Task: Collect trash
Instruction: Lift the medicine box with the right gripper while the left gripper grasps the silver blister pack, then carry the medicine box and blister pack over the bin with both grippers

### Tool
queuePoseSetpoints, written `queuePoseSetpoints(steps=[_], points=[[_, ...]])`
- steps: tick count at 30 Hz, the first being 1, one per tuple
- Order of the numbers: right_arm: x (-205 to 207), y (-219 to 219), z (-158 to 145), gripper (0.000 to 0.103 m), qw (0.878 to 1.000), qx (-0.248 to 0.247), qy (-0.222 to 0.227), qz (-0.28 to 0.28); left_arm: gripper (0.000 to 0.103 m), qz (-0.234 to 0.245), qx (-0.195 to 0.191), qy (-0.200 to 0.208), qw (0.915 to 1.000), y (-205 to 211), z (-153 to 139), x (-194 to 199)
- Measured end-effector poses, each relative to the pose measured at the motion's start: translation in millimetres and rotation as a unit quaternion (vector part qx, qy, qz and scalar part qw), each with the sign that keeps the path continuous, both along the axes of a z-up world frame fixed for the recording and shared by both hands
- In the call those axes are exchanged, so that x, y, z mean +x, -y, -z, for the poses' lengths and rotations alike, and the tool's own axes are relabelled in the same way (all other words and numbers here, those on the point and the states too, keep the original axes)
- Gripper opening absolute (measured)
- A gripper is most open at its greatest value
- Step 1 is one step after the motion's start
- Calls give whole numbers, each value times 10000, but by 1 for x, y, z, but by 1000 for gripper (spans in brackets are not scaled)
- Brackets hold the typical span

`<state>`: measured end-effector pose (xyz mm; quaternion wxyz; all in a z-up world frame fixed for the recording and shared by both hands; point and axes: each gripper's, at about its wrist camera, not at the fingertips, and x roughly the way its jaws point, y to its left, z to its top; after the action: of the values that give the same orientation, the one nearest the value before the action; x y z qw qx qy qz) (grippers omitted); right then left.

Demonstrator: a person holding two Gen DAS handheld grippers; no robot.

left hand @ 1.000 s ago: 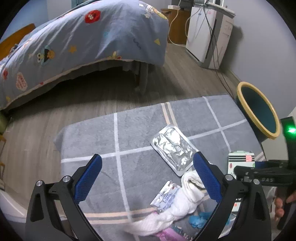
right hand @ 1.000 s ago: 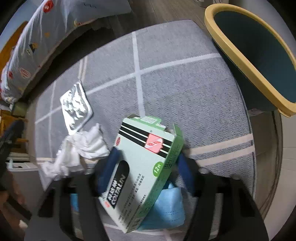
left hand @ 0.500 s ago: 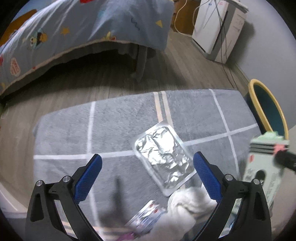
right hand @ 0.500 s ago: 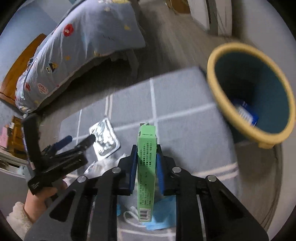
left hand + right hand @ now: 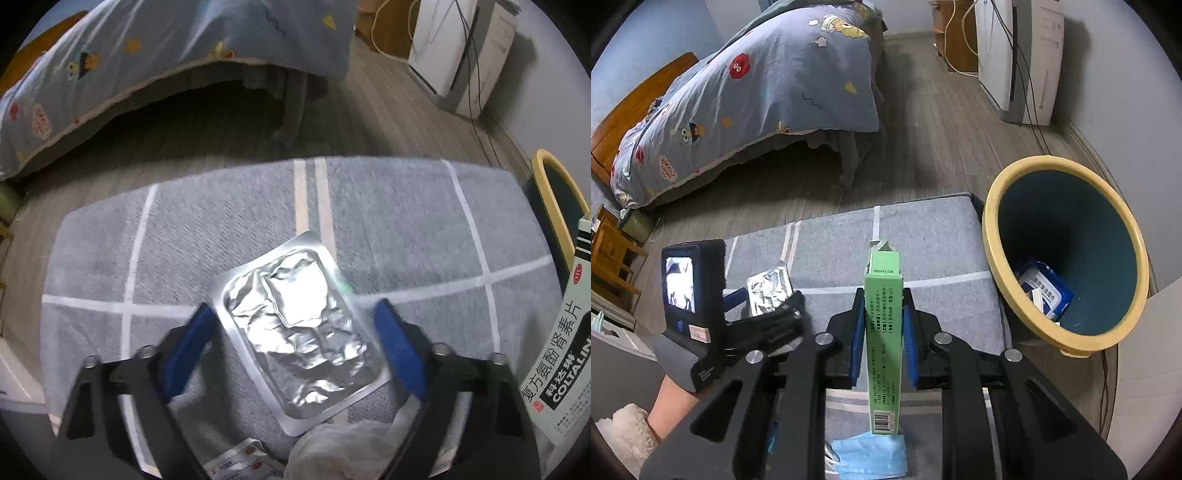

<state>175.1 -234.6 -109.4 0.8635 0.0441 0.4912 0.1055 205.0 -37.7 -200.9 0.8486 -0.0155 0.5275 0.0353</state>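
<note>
Right wrist view: right gripper (image 5: 883, 334) clamps light, crushable medicine box (image 5: 883, 343) by its flat faces, near bin (image 5: 1004, 206). Left gripper (image 5: 295, 345) closing astride thin foil tray (image 5: 301, 325) on rug (image 5: 388, 206), pads not touching.

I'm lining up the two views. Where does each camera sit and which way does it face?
Left wrist: on the left gripper, facing steeply down at the foil pack on the rug, jaws closing around it.
Right wrist: on the right gripper, clamping the green box, facing the bin; a forearm shows.
Shared: foil pack, rug, bin, box, bed.
</note>
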Motion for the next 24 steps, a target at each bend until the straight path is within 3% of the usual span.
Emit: queuePoseSetpoints(steps=[5, 12, 20, 24], points=[[2, 2, -4, 18, 10000, 48, 63, 0, 70, 81, -16, 51, 10000, -3, -4, -4], [1, 2, -21, 18, 9994, 62, 341, -22, 69, 323, 76, 374, 9987, 2, -26, -10], [4, 19, -67, 18, 9969, 91, 785, 57, 69, 693, -122, 974, 9928, 24, -82, -21], [5, 39, -94, 18, 9937, 77, 1107, 165, 70, 819, -311, 1085, 9902, 38, -103, -24]])
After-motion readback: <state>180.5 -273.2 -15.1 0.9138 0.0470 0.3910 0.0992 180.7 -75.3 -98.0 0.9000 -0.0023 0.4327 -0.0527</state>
